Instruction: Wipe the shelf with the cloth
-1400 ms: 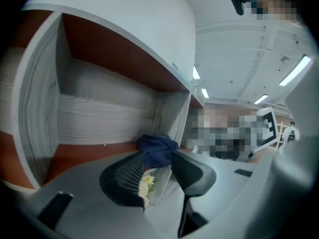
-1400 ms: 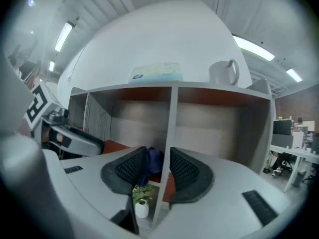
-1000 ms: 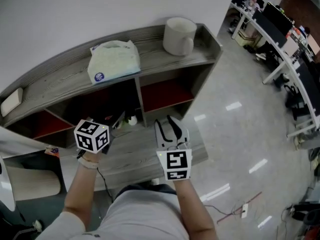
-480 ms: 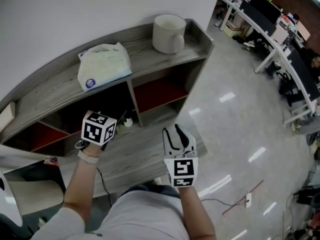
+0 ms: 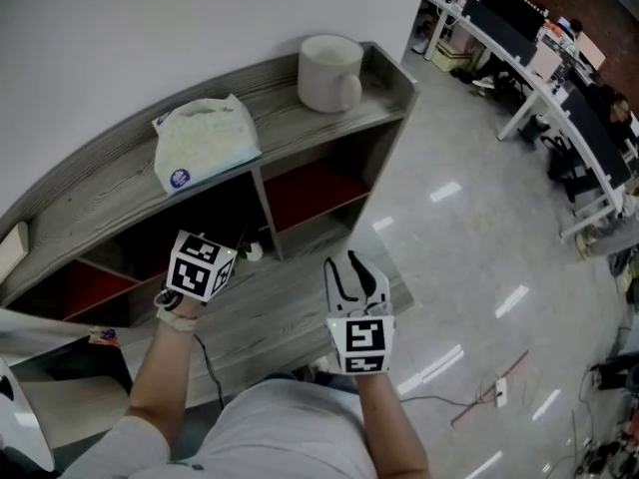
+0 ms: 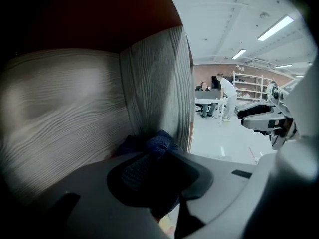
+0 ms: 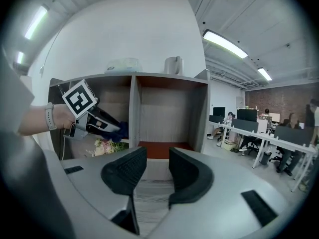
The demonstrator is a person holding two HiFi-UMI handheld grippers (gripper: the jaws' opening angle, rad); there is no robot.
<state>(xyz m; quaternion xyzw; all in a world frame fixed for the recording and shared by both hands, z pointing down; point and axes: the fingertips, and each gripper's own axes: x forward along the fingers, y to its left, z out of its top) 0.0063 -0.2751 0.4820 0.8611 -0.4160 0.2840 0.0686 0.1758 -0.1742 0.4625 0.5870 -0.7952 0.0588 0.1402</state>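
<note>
The grey wooden shelf unit (image 5: 120,183) has open compartments with red floors. My left gripper (image 5: 243,247) reaches into the left compartment beside the upright divider (image 6: 157,83). Its jaws have just been closing, and a bunched dark blue cloth (image 6: 152,151) sits pinched between the pads, against the divider's foot. The right gripper view shows the same cloth (image 7: 118,131) at the left gripper's (image 7: 115,130) tips. My right gripper (image 5: 351,267) hovers over the low wooden ledge (image 5: 290,312), open, with nothing between its pads (image 7: 187,176).
On the shelf top stand a white mug (image 5: 327,71) and a pack of wipes (image 5: 205,138). Small flowers (image 7: 102,146) lie in the left compartment. Office desks with seated people (image 5: 529,48) fill the right side, and a cable (image 5: 479,402) runs over the glossy floor.
The left gripper has rolled and edged in toward the divider of the left compartment. The right gripper shifted slightly forward and then held still.
</note>
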